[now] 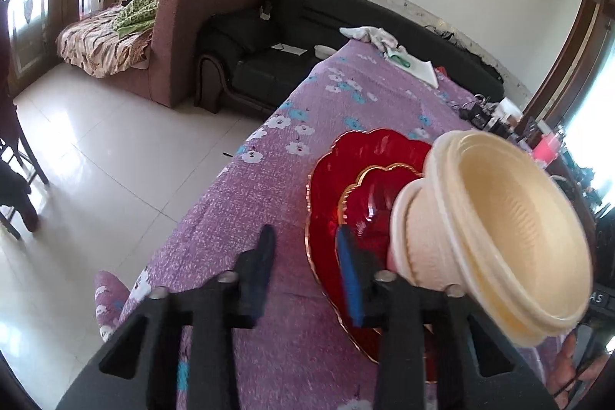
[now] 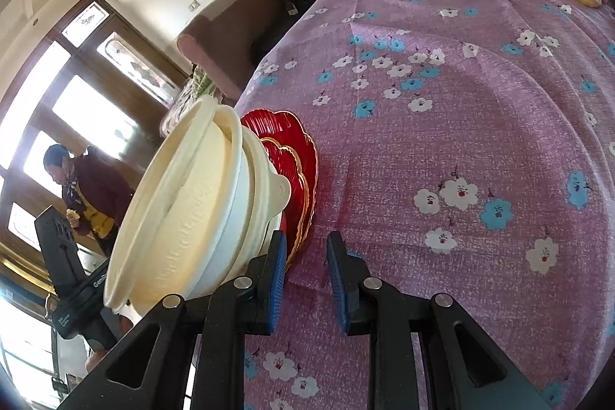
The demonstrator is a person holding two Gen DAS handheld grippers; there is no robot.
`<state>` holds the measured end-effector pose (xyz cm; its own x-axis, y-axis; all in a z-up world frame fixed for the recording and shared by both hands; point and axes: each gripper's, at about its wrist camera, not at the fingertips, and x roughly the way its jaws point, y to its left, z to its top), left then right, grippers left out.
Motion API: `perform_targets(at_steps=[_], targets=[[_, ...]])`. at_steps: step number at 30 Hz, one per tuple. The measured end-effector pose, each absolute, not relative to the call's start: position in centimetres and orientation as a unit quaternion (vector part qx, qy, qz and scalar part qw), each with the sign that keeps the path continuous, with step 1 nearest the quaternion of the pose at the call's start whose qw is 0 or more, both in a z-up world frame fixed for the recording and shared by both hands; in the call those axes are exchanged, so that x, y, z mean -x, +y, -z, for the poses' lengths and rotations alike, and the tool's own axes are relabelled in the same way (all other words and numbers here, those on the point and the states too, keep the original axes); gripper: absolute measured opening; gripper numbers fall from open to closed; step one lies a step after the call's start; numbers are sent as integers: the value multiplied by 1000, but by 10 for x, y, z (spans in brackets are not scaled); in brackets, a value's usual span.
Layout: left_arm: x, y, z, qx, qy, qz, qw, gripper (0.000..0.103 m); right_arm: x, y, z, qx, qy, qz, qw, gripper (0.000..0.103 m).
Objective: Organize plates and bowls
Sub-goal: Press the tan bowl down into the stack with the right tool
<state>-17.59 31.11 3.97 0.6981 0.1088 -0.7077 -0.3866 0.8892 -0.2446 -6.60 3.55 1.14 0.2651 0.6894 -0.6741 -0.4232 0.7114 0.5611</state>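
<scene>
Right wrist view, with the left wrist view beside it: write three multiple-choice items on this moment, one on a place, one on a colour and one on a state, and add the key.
1. Where does the smaller red plate lie?
A. on the larger red plate
B. on the floor
C. on the black sofa

2. What colour are the nested bowls?
A. blue
B. cream
C. green

3. How does the right hand-held gripper stand?
A. shut on a bowl
B. shut on a plate
C. open, with nothing between its fingers

Key:
1 A, since its gold rim sits inside the larger plate's rim.
2 B, since the bowls look cream in both views.
3 C, since only the purple tablecloth shows in the gap between the fingers.
</scene>
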Motion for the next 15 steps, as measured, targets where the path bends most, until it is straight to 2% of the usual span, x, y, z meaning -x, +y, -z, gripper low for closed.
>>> perform_targets(at_steps=[4, 6, 15], targets=[[171, 309, -34, 187, 362, -134, 903, 17, 64, 42, -4, -133, 491, -352, 786, 23], [172, 304, -35, 177, 355, -131, 909, 10, 65, 44, -3, -137, 485, -353, 788, 17], [169, 276, -40, 166, 357, -116, 912, 9, 74, 29, -12, -135, 477, -342, 798, 15]])
